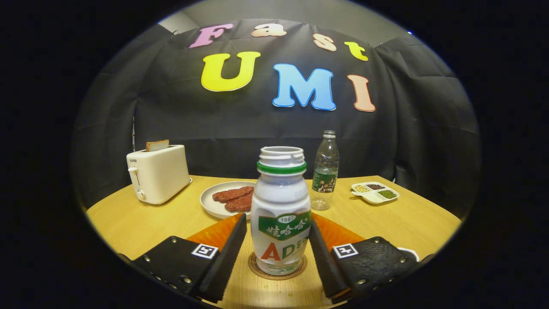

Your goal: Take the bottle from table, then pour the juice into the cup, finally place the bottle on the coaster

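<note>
Gripper (278, 240): 2 fingers, spread about as wide as the bottle, 1 to each side of it; whether they press on it cannot be told. Bottle (281, 214): white, green neck band, cap off, upright on the round coaster (277, 271) between the fingers. Mat (339, 234): orange, behind the bottle, on the wooden table (128, 223). Plate (212, 201): white, 2 reddish slabs on it. Toaster (158, 173): white, 1 bread slice upright in its slot. Clear bottle (325, 171): upright, beyond. Sectioned dish (375, 192): holds beans or grains.
</note>
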The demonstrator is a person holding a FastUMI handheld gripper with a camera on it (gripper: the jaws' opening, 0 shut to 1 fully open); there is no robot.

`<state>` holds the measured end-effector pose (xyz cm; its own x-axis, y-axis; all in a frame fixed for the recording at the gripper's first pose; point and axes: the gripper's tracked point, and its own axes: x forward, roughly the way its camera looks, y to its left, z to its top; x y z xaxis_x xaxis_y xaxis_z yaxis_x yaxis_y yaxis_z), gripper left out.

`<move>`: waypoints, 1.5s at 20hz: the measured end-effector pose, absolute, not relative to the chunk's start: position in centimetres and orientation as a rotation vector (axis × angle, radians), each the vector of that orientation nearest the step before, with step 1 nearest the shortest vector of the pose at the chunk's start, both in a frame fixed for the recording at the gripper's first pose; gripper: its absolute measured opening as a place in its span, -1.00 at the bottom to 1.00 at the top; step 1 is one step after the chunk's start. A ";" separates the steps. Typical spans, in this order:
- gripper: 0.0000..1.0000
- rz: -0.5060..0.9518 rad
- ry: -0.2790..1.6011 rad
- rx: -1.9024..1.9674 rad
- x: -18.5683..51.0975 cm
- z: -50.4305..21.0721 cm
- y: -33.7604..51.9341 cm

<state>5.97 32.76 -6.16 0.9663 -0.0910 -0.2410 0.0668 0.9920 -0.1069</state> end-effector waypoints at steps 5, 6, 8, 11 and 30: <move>0.38 -0.106 0.229 -0.054 6.2 -6.1 32.5; 0.35 -0.110 0.226 -0.050 6.0 -6.2 32.6; 0.35 -0.122 0.216 -0.034 5.9 -6.0 32.6; 0.35 -0.113 0.179 0.075 5.2 -5.1 33.3; 0.34 0.010 0.043 0.761 -0.8 -0.3 37.7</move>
